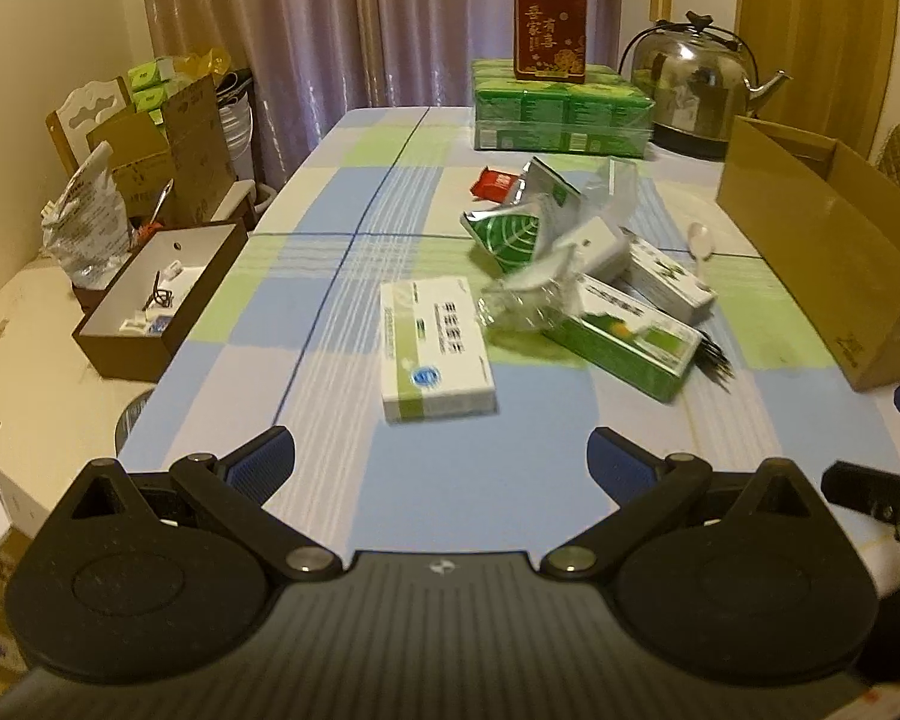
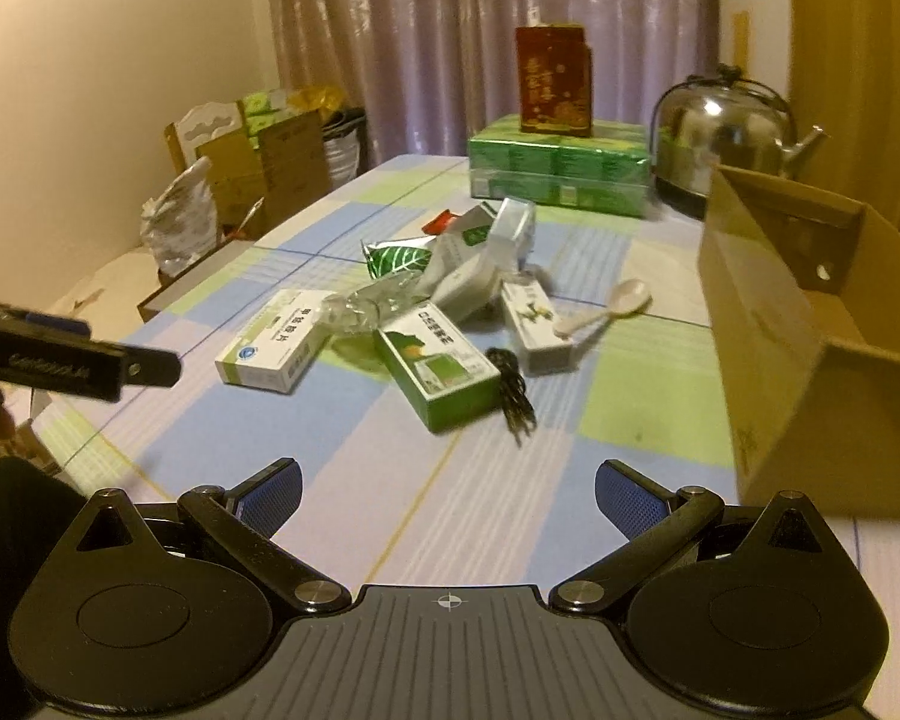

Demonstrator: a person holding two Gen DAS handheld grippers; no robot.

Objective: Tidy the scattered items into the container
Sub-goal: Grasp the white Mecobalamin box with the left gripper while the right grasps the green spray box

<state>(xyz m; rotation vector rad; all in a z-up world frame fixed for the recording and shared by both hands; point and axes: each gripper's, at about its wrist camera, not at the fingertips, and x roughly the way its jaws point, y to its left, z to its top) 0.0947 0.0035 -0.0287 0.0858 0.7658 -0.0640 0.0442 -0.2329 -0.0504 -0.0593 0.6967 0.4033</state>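
Left wrist view shows the left gripper [image 1: 441,459] with its two blue-padded fingers [image 1: 262,461] spread wide apart, holding nothing and touching nothing, hovering above the near edge of the blue, green and white checked tablecloth [image 1: 330,228]. Right wrist view shows the right gripper [image 2: 447,495] the same way: jaws wide apart, empty, over bare cloth. The scattered items lie in one loose heap at mid-table. Counted, there are three flat cardboard medicine boxes: one white box with a green band [image 1: 435,348] nearest the left gripper, one green box [image 2: 441,366] in the middle, and one white box with a green sprig print [image 2: 534,324] touching a white plastic spoon [image 2: 606,306]. One crumpled clear plastic wrapper [image 2: 369,303] rests across the first two boxes. One green foil packet with a white leaf pattern [image 1: 504,237] and one silvery pouch [image 1: 549,186] sit behind them, with one small red sachet [image 1: 495,185] farther back. One black coiled cord [image 2: 513,387] lies against the green box. One open brown cardboard carton [image 2: 810,336], the container, stands at the table's right edge, well apart from the heap. At the far end stand one wrapped green pack [image 1: 561,108] with one red gift box [image 1: 549,27] on top, and one steel kettle [image 1: 696,90] just beside them.
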